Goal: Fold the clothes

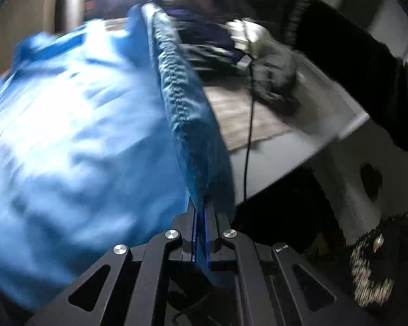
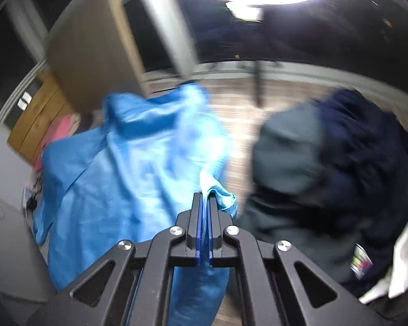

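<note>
Blue garment — rumpled, held aloft

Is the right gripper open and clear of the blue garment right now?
No: the right gripper is shut on the blue garment, with cloth pinched between its fingers.

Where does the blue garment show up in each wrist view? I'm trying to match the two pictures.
Left wrist: the blue garment fills the left half, its stitched edge running down into the shut left gripper.
Right wrist: it hangs left of centre, a bunched end pinched in the shut right gripper.
Shared landmark: the wood-grain floor right of the cloth in both.
</note>
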### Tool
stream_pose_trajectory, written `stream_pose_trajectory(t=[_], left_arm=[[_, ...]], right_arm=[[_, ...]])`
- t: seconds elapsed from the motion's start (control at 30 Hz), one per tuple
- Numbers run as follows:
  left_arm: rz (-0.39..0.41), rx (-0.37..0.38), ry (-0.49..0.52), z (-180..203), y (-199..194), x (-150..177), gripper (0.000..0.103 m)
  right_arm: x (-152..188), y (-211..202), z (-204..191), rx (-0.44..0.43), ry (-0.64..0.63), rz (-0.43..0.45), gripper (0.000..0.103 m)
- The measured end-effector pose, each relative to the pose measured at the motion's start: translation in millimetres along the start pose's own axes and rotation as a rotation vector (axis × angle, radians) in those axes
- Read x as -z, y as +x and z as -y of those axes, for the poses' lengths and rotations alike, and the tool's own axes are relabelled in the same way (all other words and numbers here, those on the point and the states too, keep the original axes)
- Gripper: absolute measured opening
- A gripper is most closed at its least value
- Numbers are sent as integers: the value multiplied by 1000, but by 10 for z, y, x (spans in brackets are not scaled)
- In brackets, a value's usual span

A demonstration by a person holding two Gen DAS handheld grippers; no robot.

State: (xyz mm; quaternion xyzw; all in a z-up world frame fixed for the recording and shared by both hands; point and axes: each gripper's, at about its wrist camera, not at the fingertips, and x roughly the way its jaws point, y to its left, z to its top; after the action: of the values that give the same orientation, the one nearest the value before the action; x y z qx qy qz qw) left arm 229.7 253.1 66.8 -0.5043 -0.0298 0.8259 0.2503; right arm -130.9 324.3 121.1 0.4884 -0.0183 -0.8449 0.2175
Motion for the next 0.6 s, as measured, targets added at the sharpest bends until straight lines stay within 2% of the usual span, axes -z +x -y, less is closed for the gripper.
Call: stream_pose_trajectory(t=[0.1, 0.33, 0.4, 0.47, 0.53, 0.6], left_arm=[[-9, -49, -91, -299, -64, 197, 3], [-72, -162, -126, -583, 31, 466, 4], [-104, -181, -136, -657, 43, 506, 9], [-133, -201, -146, -727, 21, 545, 18], [-135, -235, -138, -765, -93, 594, 25], [-132, -237, -140, -793, -187, 629, 26]], right_arm=[[-64, 355, -552, -17, -92, -49, 3], [47, 1243, -1359, -21, -207, -148, 3], [68, 1360, -1404, -28, -222, -186, 9], [61, 1412, -1383, -36, -210, -237, 10], [75, 1248, -1121, -44, -152, -207, 15], [90, 1062, -835, -52, -90, -169, 27]])
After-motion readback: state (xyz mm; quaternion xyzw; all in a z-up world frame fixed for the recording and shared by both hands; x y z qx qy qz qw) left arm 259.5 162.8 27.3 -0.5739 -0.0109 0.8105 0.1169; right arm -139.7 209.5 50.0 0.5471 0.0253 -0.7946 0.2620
